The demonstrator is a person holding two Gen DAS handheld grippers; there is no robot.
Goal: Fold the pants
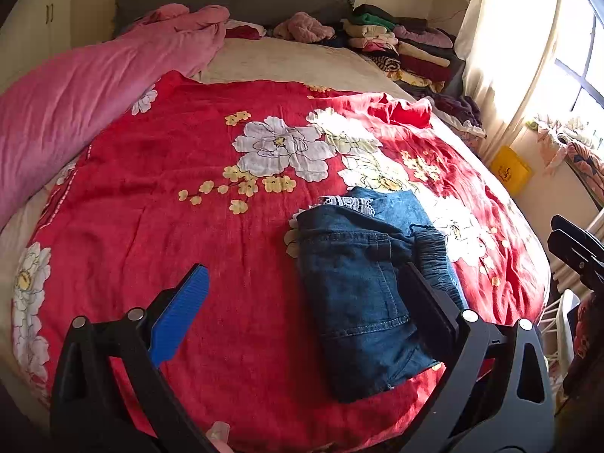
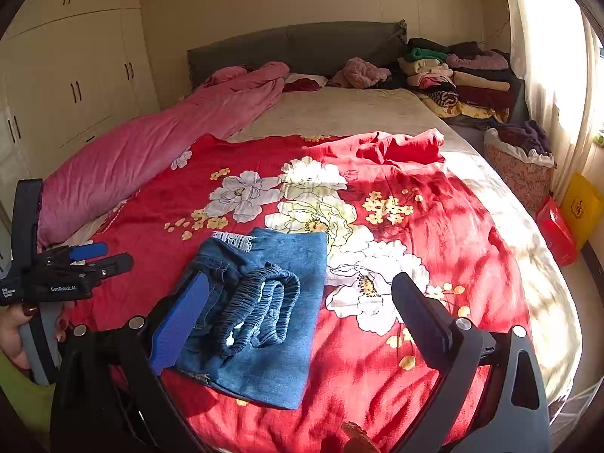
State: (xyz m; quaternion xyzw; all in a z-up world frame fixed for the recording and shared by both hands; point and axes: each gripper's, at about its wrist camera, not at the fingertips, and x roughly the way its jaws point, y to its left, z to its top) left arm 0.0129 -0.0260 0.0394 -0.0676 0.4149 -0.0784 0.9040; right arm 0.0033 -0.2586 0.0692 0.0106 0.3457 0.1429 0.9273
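The bed (image 2: pixel 339 113) carries a red floral blanket (image 2: pixel 377 339), folded jeans (image 2: pixel 271 339), and a pink duvet (image 2: pixel 151 151).

Pants' (image 1: pixel 362 294) near corner behind tool (image 1: pixel 309 302)

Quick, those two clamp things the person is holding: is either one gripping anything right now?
Left hand-held gripper: open, holding nothing, beside the folded blue denim pants.
Right hand-held gripper: open, holding nothing.

Quick count: one folded pair of jeans (image 2: pixel 271 324), one red floral blanket (image 2: pixel 396 249), one pink duvet (image 2: pixel 158 151), two tools, left tool (image 1: pixel 302 302) and right tool (image 2: pixel 302 313), one yellow bag (image 2: pixel 581 207).
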